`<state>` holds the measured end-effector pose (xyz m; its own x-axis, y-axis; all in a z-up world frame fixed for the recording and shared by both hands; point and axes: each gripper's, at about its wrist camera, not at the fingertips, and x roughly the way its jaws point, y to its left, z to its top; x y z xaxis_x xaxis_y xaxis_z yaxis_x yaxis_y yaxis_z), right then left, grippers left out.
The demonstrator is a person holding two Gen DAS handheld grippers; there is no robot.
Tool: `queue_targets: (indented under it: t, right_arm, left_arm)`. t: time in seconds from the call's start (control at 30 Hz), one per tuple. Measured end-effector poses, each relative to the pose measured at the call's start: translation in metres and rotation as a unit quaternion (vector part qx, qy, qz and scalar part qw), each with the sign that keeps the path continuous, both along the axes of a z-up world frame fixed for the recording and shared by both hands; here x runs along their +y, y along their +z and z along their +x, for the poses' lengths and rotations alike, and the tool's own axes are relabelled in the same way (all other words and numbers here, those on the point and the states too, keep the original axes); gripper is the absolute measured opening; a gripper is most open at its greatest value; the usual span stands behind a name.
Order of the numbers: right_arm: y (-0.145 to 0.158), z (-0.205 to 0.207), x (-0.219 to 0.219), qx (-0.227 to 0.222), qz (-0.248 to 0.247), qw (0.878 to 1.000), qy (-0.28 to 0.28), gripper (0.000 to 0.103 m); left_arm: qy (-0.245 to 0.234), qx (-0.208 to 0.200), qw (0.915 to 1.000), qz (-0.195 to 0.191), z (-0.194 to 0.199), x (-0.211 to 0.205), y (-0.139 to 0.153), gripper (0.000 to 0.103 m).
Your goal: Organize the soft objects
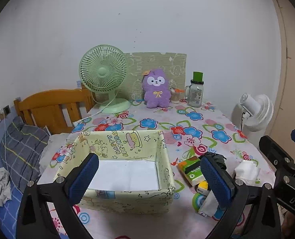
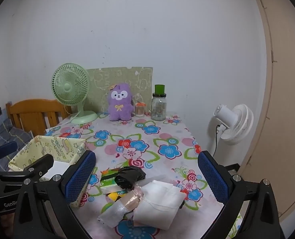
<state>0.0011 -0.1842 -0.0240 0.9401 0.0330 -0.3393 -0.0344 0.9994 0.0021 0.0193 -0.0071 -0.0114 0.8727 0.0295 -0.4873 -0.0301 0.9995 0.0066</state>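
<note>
Left gripper [image 1: 148, 179]: we hold it wide apart, nothing inside, above the box [image 1: 125, 201].
Right gripper [image 2: 146, 176]: also apart, empty.
Soft things [image 2: 159, 201]: we see them piled on the table [image 2: 147, 139], right of the box.

Both tongs share one build: the left tongs [image 1: 150, 177] and right tongs [image 2: 147, 175] have glossy black plastic arms, silver screws near each finger's base, and blue, finely dimpled pads [image 2: 80, 174]. White lettering marks their black bodies.

The right gripper [image 2: 146, 176] gapes wide at lower centre. Beneath it lie a white cloth [image 2: 159, 205] and a black bundle [image 2: 128, 177]. A yellow box [image 2: 47, 149] sits at left.
</note>
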Motion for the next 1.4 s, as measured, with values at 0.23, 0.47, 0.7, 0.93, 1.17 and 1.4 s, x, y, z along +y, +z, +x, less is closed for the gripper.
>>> queue_targets:
  t: [0.23, 0.47, 0.7, 0.93, 1.17, 1.4]
  right_arm:
    - [0.0001, 0.0007, -0.0017, 0.002, 0.000, 1.000, -0.003, 0.103]
    - [0.0036, -0.0013, -0.0027, 0.002, 0.004, 1.000, -0.002, 0.103]
    - [0.0049, 0.0002, -0.0030, 0.005, 0.004, 1.000, -0.003, 0.103]
    - [0.0052, 0.0002, -0.0033, 0.006, 0.004, 1.000, -0.003, 0.103]
    - [0.0050, 0.0005, -0.0030, 0.006, 0.004, 1.000, -0.004, 0.103]
    - [0.0050, 0.0003, -0.0038, 0.007, 0.004, 1.000, -0.003, 0.103]
  left_arm:
    - [0.005, -0.025, 0.9995, 0.020, -0.0039, -0.0043, 0.0023, 0.103]
    - [-0.005, -0.011, 0.9999, 0.002, 0.0004, -0.0001, 0.0032, 0.103]
    - [-0.006, -0.011, 0.9999, 0.000, -0.0010, -0.0013, 0.0009, 0.103]
    - [-0.008, -0.010, 0.9999, 0.000, -0.0016, -0.0029, -0.0015, 0.103]
    - [-0.008, -0.006, 0.9999, -0.006, -0.0057, -0.0033, -0.0025, 0.103]
    - [-0.013, 0.002, 0.9998, -0.016, -0.0040, -0.0006, -0.0005, 0.103]
